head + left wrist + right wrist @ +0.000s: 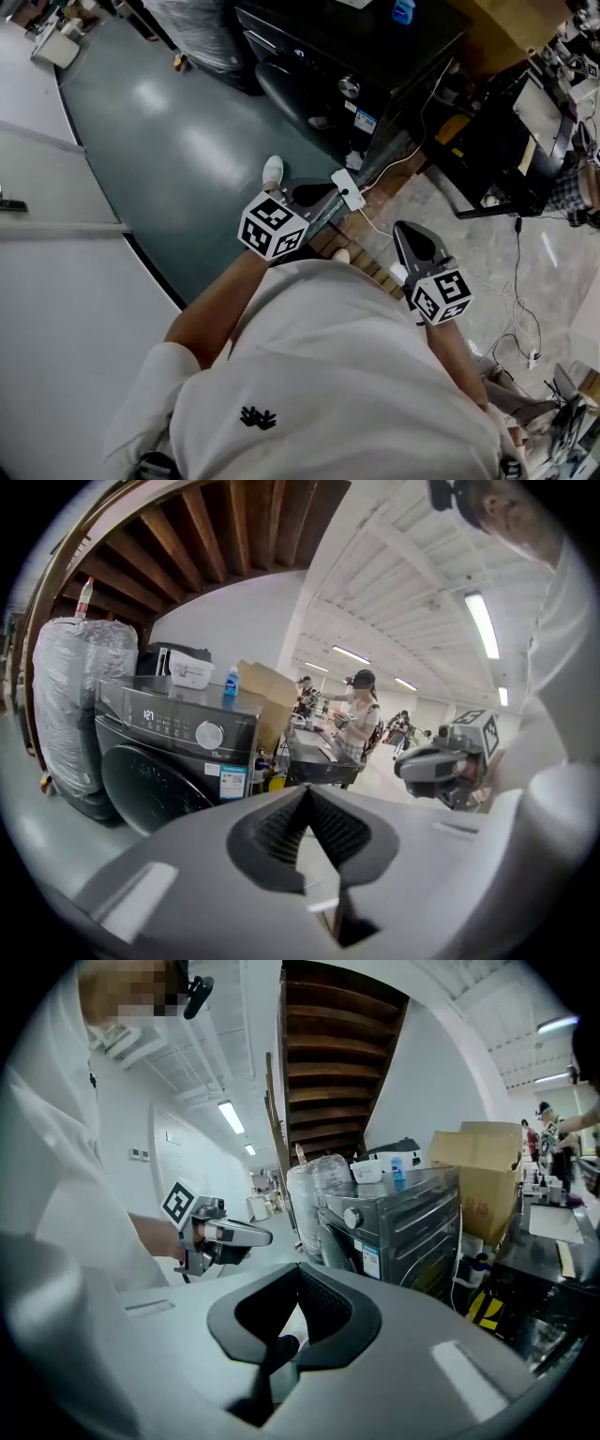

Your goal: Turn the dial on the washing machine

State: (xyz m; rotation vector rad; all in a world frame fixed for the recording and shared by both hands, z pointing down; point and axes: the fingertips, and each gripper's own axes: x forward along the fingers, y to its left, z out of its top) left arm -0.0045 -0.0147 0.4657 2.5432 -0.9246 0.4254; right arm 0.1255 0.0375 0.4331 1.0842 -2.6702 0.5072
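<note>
The dark front-loading washing machine (319, 56) stands some way ahead of me, with its round silver dial (349, 87) on the control panel. The left gripper view shows the dial (209, 735) to the left, the right gripper view shows the dial (352, 1218) near the middle. My left gripper (314, 195) is held in front of my body, shut with nothing between the jaws. My right gripper (415, 242) hangs beside it, also shut and empty. Both are well short of the machine and touch nothing.
A plastic-wrapped bundle (80, 696) stands left of the machine and a cardboard box (272, 691) right of it. A blue bottle (231, 682) and a white box (190, 673) sit on top. A black table (314, 757) and floor cables (520, 328) lie to the right. People stand far back.
</note>
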